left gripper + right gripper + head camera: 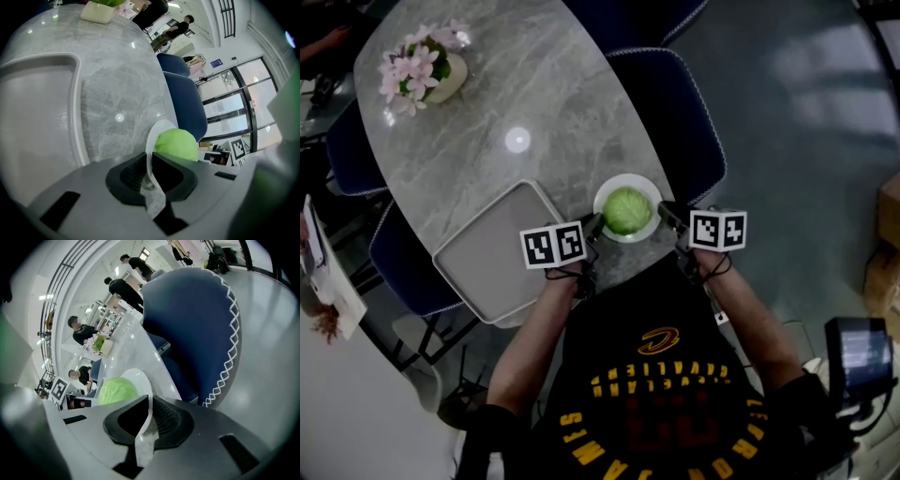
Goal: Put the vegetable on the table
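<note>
Green cabbage [627,210], round, likely light, could roll; left gripper [592,226] and right gripper [668,215] clamp opposite plate [628,178] rims, so carry level.

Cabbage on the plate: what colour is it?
The cabbage is light green, best seen in the left gripper view.

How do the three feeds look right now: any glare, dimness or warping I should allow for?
Head view: dim overall, one glare spot on the table. Left gripper view: fisheye bends the tray rim; cabbage sharp. Right gripper view: fisheye bulges the chair; plate sharp.
</note>
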A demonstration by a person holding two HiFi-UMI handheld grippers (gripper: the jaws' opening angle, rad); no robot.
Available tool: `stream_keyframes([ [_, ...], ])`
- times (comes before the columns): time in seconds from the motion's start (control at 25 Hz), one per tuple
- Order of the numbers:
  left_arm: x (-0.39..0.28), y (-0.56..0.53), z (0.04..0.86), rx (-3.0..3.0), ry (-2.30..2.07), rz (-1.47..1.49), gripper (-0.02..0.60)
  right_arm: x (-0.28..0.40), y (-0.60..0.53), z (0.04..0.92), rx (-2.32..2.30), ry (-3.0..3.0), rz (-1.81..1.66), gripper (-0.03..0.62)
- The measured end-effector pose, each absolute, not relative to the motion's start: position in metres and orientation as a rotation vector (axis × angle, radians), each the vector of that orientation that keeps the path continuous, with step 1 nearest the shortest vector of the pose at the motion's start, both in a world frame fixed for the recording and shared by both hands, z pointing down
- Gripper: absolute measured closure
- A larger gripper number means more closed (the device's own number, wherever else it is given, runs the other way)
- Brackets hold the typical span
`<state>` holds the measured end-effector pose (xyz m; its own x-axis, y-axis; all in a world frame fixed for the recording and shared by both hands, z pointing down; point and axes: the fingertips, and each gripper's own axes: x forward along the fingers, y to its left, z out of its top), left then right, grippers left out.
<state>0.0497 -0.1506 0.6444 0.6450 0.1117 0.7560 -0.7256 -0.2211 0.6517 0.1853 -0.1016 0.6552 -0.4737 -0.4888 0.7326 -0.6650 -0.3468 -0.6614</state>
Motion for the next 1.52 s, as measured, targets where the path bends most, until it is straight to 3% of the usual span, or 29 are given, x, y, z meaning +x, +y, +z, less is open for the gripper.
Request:
stream_keyframes([
  [0.88,0.051,-0.141,0.657,1.598,-0.550,1.036,0.548,0.189,-0.100,0.663,1.529,-1.695,1.948,0.560],
  [1.52,0.044,-0.127,0.651,1.600,-0.567,1.002,0.548,0.204,-0.108,0.641,1.668,-1.710,1.673,0.560],
])
